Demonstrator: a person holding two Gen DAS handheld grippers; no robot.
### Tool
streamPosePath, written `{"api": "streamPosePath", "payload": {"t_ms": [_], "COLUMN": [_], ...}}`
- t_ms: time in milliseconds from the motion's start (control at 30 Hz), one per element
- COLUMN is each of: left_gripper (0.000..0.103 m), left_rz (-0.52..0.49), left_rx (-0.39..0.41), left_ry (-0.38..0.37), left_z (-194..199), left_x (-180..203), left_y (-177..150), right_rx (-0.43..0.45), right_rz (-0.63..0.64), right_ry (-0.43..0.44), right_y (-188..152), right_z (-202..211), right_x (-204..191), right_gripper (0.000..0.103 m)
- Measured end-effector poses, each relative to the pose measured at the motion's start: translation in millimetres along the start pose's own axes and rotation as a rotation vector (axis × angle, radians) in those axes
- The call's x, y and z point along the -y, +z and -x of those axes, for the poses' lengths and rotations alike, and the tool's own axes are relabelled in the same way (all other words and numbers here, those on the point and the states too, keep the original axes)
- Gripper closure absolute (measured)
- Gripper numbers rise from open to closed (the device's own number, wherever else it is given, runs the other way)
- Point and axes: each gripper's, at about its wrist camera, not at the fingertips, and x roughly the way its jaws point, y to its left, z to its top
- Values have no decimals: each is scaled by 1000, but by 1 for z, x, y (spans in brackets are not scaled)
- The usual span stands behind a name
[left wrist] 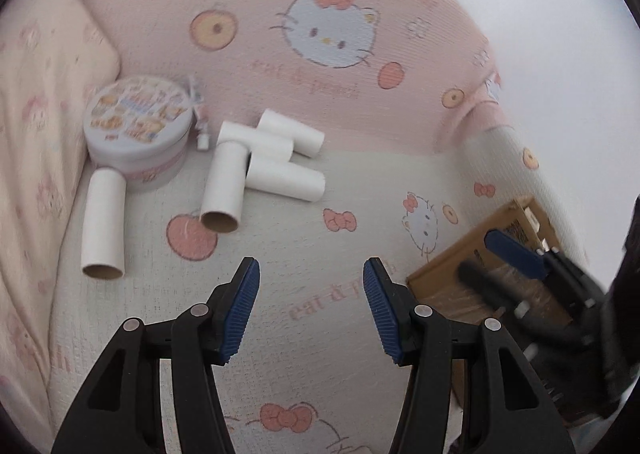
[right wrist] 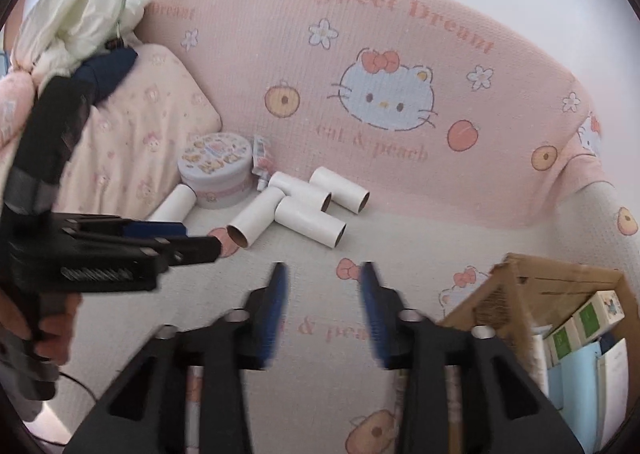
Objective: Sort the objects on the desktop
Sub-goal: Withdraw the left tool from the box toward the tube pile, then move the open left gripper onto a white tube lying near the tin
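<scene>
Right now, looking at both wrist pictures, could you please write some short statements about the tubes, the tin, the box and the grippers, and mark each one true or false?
1. Five white paper tubes lie on the cushion. True.
2. The round tin stands inside the cardboard box. False: it stands on the cushion, beside the tubes, far from the box.
3. The left gripper is open with nothing between its fingers. True.
4. The right gripper is shut on a tube. False: it is open and empty.
5. The cardboard box is empty. False: small cartons and other packs stand in it.
</scene>
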Motion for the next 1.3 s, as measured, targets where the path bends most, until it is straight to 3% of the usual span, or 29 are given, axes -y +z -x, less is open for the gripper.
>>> {"api": "streamPosePath", "payload": {"t_ms": [33, 67, 167, 400, 533, 667, 900, 1100, 1300], "left_gripper": [40, 39, 38, 38, 38, 38, 38, 39, 39], "left_rz": [19, 46, 61, -10, -41, -51, 42, -23, -22], "left_rx": [-3, -11, -27, -72, -103, -132, -209, -192, -280], "left_ry": [-2, -6, -9, -36, -21, -25, -57, -17, 19], "left_z": [-1, -5, -15, -47, -69, -89, -124, -134, -157], "left_x": [-4, -9, -14, -12, -15, -18, -40, -36, -36], "left_y": [0, 1, 5, 28, 46, 65, 91, 107, 112], "right_rx": [10, 25, 9, -52, -103, -112, -127, -108, -110], "right_rz": [9, 15, 8, -54, -22, -80, -86, -142, -153], "right_ry": [-10, -20, -36, -16, -106, -119, -148, -79, -49], "right_y": [-2, -5, -8, -10, -9, -8, -2, 7, 13], "right_z": [-5, -10, -31, -73, -102, -121, -156, -174, -189], "right_x": [-2, -4, -6, 1, 8, 17, 16, 23, 26], "right_gripper": [38, 37, 37, 37, 37, 37, 37, 37, 37]}}
